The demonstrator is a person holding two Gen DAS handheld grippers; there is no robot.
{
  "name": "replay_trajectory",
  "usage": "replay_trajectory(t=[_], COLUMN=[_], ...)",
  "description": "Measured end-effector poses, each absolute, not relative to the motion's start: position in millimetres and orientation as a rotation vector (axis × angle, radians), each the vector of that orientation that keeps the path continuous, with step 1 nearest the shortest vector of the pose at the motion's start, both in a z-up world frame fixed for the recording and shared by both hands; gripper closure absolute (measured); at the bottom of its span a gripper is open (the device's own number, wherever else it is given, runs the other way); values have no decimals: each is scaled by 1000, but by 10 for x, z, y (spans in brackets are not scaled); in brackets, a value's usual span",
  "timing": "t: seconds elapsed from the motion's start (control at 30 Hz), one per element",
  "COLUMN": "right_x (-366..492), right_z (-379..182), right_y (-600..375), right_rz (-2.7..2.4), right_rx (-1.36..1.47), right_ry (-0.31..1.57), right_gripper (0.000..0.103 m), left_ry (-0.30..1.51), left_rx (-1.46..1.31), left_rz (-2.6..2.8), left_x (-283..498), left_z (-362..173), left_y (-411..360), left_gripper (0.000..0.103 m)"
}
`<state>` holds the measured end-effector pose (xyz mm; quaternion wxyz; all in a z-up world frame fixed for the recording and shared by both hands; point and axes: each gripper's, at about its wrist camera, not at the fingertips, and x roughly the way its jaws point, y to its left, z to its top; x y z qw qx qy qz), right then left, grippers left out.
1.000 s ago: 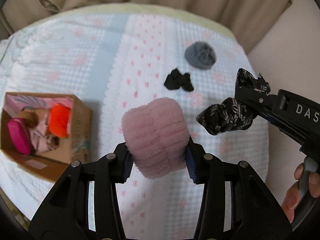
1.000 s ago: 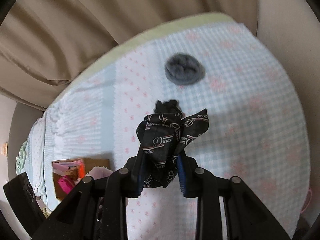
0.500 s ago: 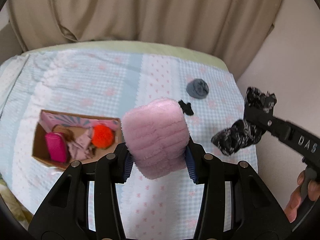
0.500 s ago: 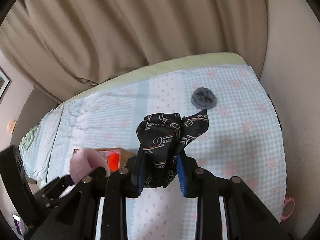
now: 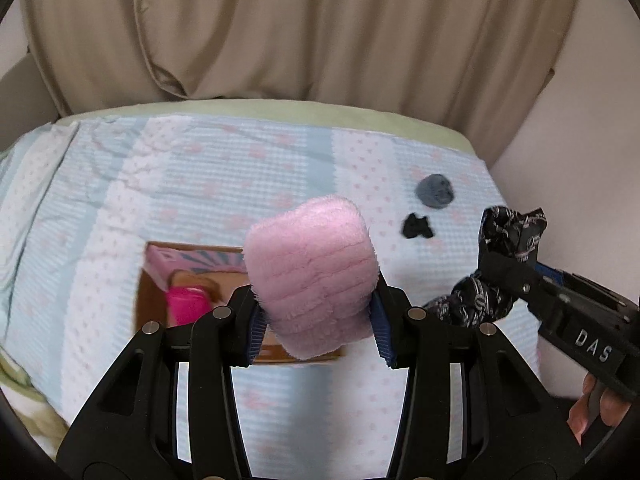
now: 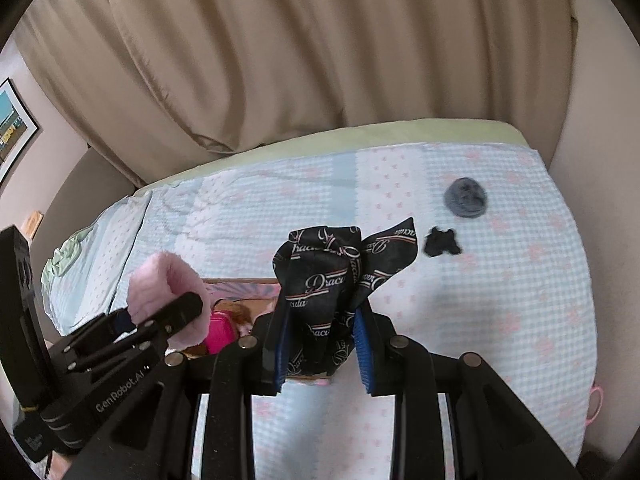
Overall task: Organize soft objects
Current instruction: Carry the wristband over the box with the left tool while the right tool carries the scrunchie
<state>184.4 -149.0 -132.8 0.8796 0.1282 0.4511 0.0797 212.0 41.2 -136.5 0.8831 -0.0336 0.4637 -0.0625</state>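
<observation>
My left gripper (image 5: 318, 332) is shut on a fluffy pink cloth (image 5: 312, 276), held in the air above the cardboard box (image 5: 150, 296). The cloth also shows in the right wrist view (image 6: 168, 284). My right gripper (image 6: 322, 356) is shut on a black printed cloth (image 6: 328, 280), held to the right of the left gripper; it shows in the left wrist view (image 5: 508, 236). The box (image 6: 240, 282) lies on the bed and holds a magenta item (image 5: 186, 304) and other soft things. A grey round cloth (image 5: 435, 191) and a small black cloth (image 5: 416, 226) lie on the bed at the far right.
The bed has a light blue and white checked cover (image 5: 200, 184) with a green edge at the back. Beige curtains (image 5: 280, 32) hang behind it. A wall stands to the right (image 5: 580, 160). A framed picture (image 6: 12, 120) hangs at the left.
Both grippers have lifted away from the bed with their cloths and moved left; the box now sits right below and behind the pink cloth.
</observation>
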Motion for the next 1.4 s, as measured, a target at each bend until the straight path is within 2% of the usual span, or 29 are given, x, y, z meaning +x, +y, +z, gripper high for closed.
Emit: replay_trajectory(t=[0.33, 0.6, 1.1, 1.33, 1.37, 1.4], right_x=[2093, 2380, 2854, 2919, 2918, 2921], right_z=[-1765, -2270, -3258, -3583, -3623, -3642], right_y=[-426, 171, 214, 206, 201, 195], right_rz=[162, 148, 152, 195, 202, 207], right_rx=[251, 229, 187, 147, 146, 148], right_ry=[1043, 1169, 1391, 1447, 1453, 1456], right_gripper=[77, 77, 77, 77, 77, 77], left_ry=[1071, 1202, 1395, 1434, 1434, 1429], left_rx=[-46, -35, 26, 82, 88, 96], left_rz=[-120, -125, -186, -215, -221, -226], left_x=[2520, 2966, 3465, 3533, 3530, 3523], left_z=[-1886, -2519, -3530, -3746, -3745, -3737], left_y=[1572, 2002, 1610, 1458, 1446, 1432], left_gripper=[62, 62, 62, 62, 62, 52])
